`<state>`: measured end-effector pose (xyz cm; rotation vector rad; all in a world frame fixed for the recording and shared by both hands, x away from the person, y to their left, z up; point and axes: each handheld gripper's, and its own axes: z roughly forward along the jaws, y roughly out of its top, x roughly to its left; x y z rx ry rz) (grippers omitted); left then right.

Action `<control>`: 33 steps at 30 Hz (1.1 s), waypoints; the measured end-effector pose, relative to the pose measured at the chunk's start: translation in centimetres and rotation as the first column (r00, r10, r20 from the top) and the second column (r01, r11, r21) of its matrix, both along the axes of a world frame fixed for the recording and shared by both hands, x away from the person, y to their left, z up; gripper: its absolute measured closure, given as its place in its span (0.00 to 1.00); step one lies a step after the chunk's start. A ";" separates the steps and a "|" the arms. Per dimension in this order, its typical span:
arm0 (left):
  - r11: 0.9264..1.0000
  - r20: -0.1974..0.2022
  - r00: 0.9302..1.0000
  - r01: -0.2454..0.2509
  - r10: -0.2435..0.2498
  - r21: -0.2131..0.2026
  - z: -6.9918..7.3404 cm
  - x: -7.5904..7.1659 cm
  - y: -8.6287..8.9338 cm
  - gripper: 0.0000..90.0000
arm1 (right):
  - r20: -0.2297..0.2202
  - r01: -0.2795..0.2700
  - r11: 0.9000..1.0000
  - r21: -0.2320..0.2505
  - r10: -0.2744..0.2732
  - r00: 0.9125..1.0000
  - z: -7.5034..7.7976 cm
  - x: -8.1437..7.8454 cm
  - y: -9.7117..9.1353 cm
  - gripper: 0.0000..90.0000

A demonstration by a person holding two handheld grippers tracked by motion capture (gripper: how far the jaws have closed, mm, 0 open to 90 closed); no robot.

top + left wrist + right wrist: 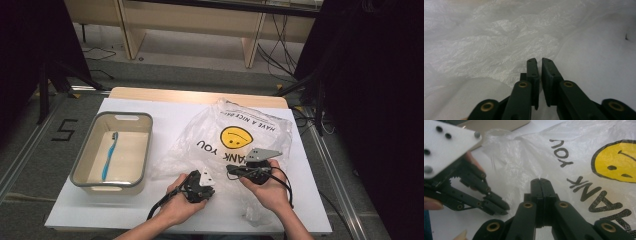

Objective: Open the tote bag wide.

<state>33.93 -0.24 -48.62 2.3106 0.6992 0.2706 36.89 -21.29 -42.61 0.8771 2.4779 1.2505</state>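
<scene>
- Black jaws of the left gripper (538, 61) stand almost pressed together at the lower centre of the left gripper view, with a thin slit between them. Whether a fold of film is caught there I cannot tell; in the right gripper view its tips lie low on the film, as if to nip an edge.
- Right gripper (540, 180) has its jaws pressed fully together at the lower centre of its own view, and they seem to pinch a thin peak of the plastic bag (235, 135). I judge that this lifts one layer, so the mouth of the bag can be pulled apart.
- Both hands, the left hand (176, 204) and the right hand (270, 190), are at the bottom centre of the high view, near the close edge of the bag, one on each side.
- Bag lies crumpled on the white table (310, 200), centre right, its print upside down.
- Grey bin (80, 167) stands at the left, apart from the bag, perhaps so the blue toothbrush (109, 156) inside waits to be packed.
- Count: two grippers, one bag, one bin, one toothbrush.
</scene>
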 end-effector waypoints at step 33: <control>0.995 -0.012 0.998 0.055 -0.054 0.080 0.7 -1.3 0.5 0.99 | 0.297 0.241 0.956 0.164 -0.281 0.913 6.0 0.9 -1.6 1.00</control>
